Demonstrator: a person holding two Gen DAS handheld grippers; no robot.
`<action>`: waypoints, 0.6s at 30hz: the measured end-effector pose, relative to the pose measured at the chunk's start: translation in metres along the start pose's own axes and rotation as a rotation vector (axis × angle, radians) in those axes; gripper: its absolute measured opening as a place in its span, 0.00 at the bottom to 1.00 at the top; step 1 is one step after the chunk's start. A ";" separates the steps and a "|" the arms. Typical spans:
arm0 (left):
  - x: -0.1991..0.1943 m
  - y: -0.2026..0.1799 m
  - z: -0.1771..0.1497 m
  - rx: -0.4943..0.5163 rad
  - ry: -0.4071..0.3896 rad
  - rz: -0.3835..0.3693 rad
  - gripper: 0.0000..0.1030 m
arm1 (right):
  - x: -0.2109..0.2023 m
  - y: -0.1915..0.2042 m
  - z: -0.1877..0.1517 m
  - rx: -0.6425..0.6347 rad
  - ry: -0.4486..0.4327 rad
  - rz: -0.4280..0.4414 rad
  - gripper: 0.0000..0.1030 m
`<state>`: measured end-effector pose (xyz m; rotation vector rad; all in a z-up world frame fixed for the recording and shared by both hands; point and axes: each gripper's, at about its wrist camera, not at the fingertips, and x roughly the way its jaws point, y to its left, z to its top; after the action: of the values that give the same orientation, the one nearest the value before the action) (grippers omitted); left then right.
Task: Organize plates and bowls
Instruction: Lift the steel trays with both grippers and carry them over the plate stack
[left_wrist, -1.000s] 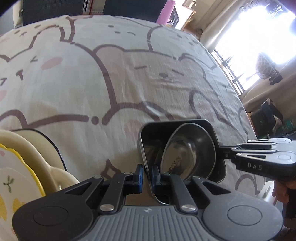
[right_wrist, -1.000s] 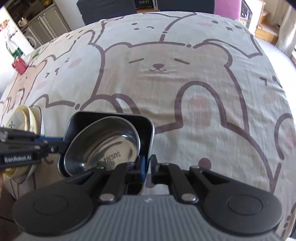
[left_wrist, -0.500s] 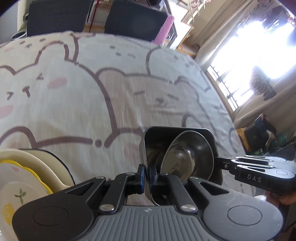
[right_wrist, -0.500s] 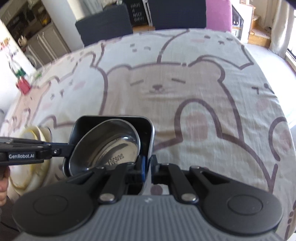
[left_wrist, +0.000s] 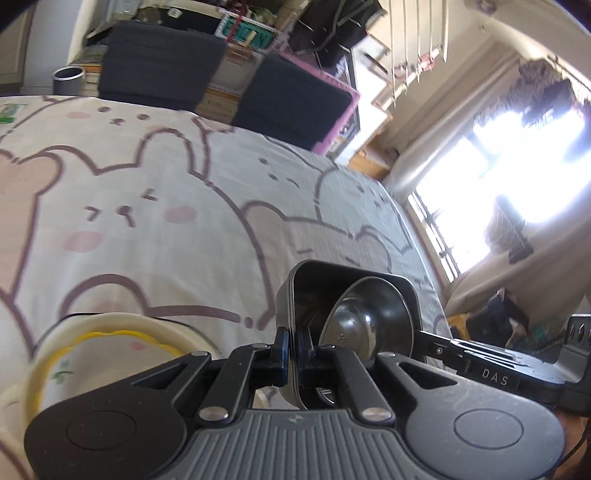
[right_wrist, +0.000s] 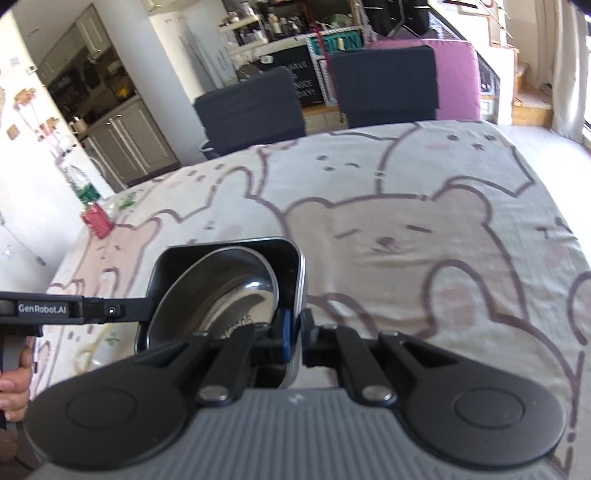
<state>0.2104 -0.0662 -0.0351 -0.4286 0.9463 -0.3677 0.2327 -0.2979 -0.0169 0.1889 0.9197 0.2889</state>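
Square steel tray carried between both grippers, above the bear-print cloth.
Left gripper pinches its left wall, right gripper the opposite wall; round steel bowl leans inside; plate stack lies lower left, nearer the left hand.

Left wrist view: cream dish with yellow rim blurred, cut by the left edge, lower part hidden behind the left gripper body. Square metal tray: near corner hidden behind gripper fingers. Right wrist view: steel bowl stamp partly covered, unreadable. Hand cut by the left edge.
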 end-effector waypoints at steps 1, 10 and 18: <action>-0.008 0.006 0.000 -0.011 -0.010 -0.001 0.04 | -0.001 0.007 0.000 0.000 -0.005 0.014 0.07; -0.066 0.061 -0.010 -0.096 -0.085 0.025 0.04 | 0.007 0.074 -0.005 -0.040 -0.004 0.094 0.08; -0.083 0.107 -0.025 -0.151 -0.066 0.078 0.04 | 0.039 0.120 -0.017 -0.035 0.067 0.094 0.08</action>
<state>0.1575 0.0604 -0.0437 -0.5370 0.9268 -0.2111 0.2220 -0.1715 -0.0225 0.1915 0.9726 0.3998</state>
